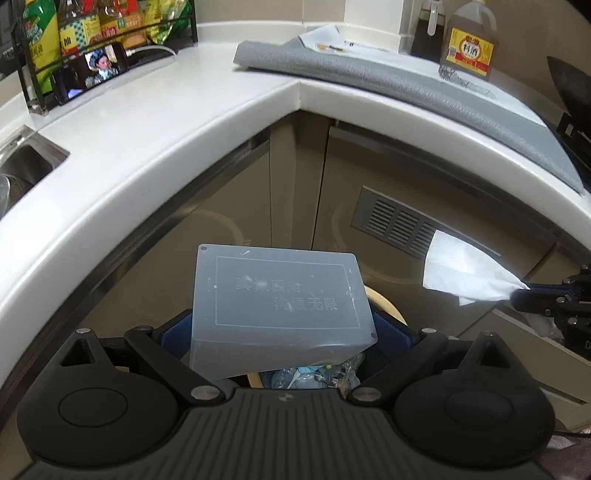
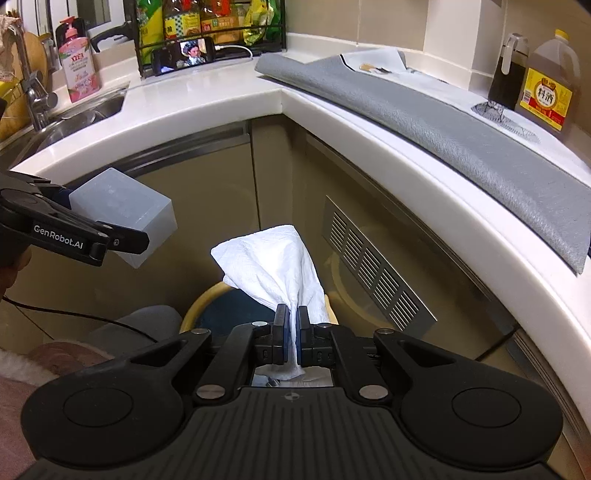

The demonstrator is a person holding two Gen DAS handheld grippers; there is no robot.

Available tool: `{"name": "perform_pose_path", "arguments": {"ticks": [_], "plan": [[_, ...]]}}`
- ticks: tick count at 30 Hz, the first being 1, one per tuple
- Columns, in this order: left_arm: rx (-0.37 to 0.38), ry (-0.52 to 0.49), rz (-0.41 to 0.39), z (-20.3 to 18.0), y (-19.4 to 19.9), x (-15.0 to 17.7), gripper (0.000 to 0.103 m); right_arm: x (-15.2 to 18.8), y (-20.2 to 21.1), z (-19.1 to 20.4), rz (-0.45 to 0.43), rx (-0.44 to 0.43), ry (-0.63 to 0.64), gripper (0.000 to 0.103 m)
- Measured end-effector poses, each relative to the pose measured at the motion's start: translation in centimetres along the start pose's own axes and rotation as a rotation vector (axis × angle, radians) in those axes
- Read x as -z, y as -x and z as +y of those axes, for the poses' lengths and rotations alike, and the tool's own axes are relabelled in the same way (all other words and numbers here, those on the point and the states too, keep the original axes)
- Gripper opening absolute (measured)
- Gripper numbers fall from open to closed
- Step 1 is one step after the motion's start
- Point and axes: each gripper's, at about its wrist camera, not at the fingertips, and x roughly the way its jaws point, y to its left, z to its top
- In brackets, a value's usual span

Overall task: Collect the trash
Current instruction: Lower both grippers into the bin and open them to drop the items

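Below, bin [image 2: 207,295] against cabinets; left fingers [image 1: 280,332] around plastic box [image 1: 280,306], right fingers [image 2: 291,325] pinching tissue [image 2: 269,266].

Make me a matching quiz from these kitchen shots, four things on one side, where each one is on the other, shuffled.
Things:
1. translucent plastic box
2. white paper towel
3. phone
4. grey mat

Places:
A. spread along the countertop
B. pinched in the right gripper
C. propped against the condiment rack
D. held in the left gripper above the trash bin

Pairs: 1-D, 2-B, 3-C, 4-A
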Motion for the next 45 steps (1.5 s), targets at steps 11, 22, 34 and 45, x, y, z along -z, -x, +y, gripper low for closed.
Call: {"name": "perform_pose_path", "arguments": {"ticks": [11,22,34,45], "plan": [[0.049,0.019,0.097,0.2,-4.9,0.4,0.100,1.0,-6.3,0.7,0.066,-0.005,-0.068,0.004],[0.050,-0.016,0.157,-0.9,-8.3,0.8,0.100,1.1,-10.0,0.9,0.146,-0.003,-0.057,0.004],[0.065,-0.018,0.239,-1.4,-12.4,0.8,0.100,1.1,-13.7,0.6,0.225,0.000,-0.068,0.004],[0.062,-0.004,0.338,-1.3,-16.9,0.5,0.100,0.8,-18.2,0.5,0.296,-0.008,-0.086,0.004]]}}
